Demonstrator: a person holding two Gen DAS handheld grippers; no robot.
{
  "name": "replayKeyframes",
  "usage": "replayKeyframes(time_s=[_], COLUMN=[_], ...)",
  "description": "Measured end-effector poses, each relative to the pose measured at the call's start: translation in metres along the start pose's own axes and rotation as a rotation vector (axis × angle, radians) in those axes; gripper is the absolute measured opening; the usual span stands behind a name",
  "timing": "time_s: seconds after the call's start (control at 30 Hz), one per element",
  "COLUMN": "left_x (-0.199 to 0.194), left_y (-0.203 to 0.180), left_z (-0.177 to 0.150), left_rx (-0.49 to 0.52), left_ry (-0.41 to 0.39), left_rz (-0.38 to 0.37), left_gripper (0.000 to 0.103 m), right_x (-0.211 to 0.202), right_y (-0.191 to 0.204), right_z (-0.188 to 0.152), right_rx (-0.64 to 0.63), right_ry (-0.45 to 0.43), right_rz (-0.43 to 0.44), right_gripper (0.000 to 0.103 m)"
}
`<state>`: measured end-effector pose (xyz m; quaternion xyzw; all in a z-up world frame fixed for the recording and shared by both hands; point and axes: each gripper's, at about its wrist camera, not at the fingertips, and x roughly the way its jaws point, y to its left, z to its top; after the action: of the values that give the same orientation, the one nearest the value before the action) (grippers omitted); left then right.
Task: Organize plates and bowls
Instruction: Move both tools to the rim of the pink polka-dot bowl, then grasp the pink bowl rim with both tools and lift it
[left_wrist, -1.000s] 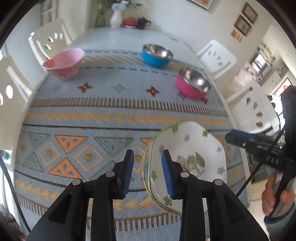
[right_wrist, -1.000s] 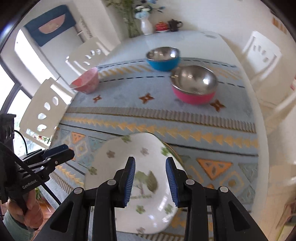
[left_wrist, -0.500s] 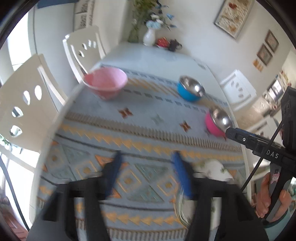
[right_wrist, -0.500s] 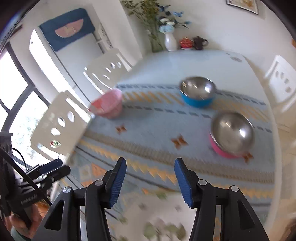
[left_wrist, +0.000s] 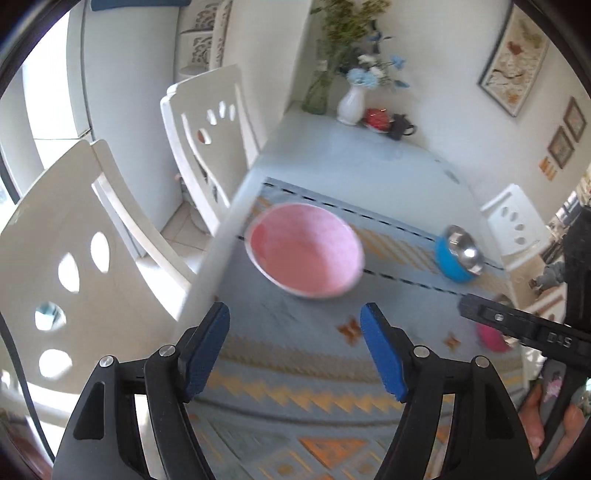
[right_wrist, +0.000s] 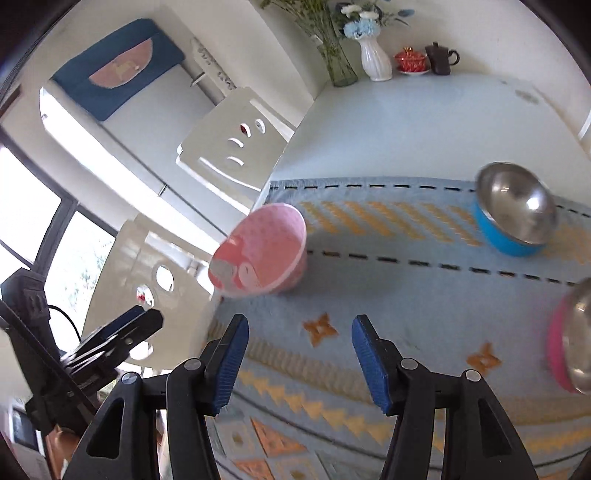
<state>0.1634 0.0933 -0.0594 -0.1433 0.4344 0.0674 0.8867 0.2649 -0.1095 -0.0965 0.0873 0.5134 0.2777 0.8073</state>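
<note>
Left gripper (left_wrist: 295, 343) spread wide, nothing between; right gripper (right_wrist: 299, 354) has just been opening, also empty. Both face pink bowl (left_wrist: 304, 251), probably the next pickup.

the long white table (right_wrist: 406, 122) carries a pale blue woven runner with orange triangle and diamond patterns (right_wrist: 369, 288) over its nearer part; the far part of the table is bare. at the table's far end, against the wall, stand a white ribbed ceramic vase of blue and white flowers (right_wrist: 375, 61), a clear glass vase of green stems (right_wrist: 341, 68) just left of it, a small red lidded dish (right_wrist: 410, 61) and a dark brown teapot (right_wrist: 441, 57) to its right. two white wooden chairs with oval cut-outs (left_wrist: 210, 144) stand along the table's left side, another white chair (left_wrist: 517, 225) along its right. framed pictures (left_wrist: 517, 62) hang on the wall beyond the table's right side.
</note>
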Motion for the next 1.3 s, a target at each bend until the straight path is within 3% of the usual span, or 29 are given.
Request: replayKeyframes(time_s=[0.07, 0.13, 0.5, 0.57, 0.6, 0.63, 0.73, 0.8, 0.87, 0.97, 1.1, 1.3], left_x=[0.021, 0.042, 0.128, 0.135, 0.138, 0.141, 0.147, 0.148, 0.144, 0.135, 0.116, 0.088], left_y=[0.014, 0.025, 0.046, 0.047, 0.047, 0.046, 0.046, 0.044, 0.039, 0.034, 0.031, 0.010], left_z=[0.015, 0.028, 0.054, 0.053, 0.053, 0.053, 0.052, 0.051, 0.050, 0.047, 0.036, -0.002], left_rx=[0.002, -0.005, -0.017, -0.013, -0.010, -0.006, -0.003, -0.005, 0.017, 0.048, 0.040, 0.065], left_ry=[0.021, 0.047, 0.169, 0.182, 0.191, 0.198, 0.212, 0.215, 0.200, 0.181, 0.184, 0.231], left_rz=[0.018, -0.004, -0.037, -0.048, -0.057, -0.064, -0.092, -0.129, -0.126, -0.128, -0.187, -0.252], left_gripper=[0.065, 0.053, 0.053, 0.049, 0.042, 0.033, 0.018, 0.014, 0.014, 0.014, 0.014, 0.014], right_x=[0.021, 0.045, 0.136, 0.142, 0.143, 0.147, 0.157, 0.161, 0.163, 0.156, 0.128, 0.076], right_y=[0.002, 0.003, -0.004, -0.007, -0.009, -0.010, -0.010, -0.006, 0.002, 0.011, 0.010, 0.006], right_z=[0.013, 0.024, 0.050, 0.051, 0.051, 0.052, 0.052, 0.051, 0.048, 0.045, 0.033, -0.008], right_rx=[0.044, 0.086, 0.153, 0.161, 0.165, 0.171, 0.168, 0.150, 0.115, 0.051, 0.063, 0.093], right_ry=[0.008, 0.021, 0.096, 0.084, 0.081, 0.083, 0.098, 0.102, 0.102, 0.082, 0.065, 0.087], right_rz=[0.000, 0.015, -0.111, -0.122, -0.124, -0.126, -0.110, -0.101, -0.095, -0.139, -0.127, -0.188], right_gripper=[0.057, 0.057, 0.057, 0.057, 0.057, 0.055, 0.040, 0.030, 0.023, 0.023, 0.023, 0.023])
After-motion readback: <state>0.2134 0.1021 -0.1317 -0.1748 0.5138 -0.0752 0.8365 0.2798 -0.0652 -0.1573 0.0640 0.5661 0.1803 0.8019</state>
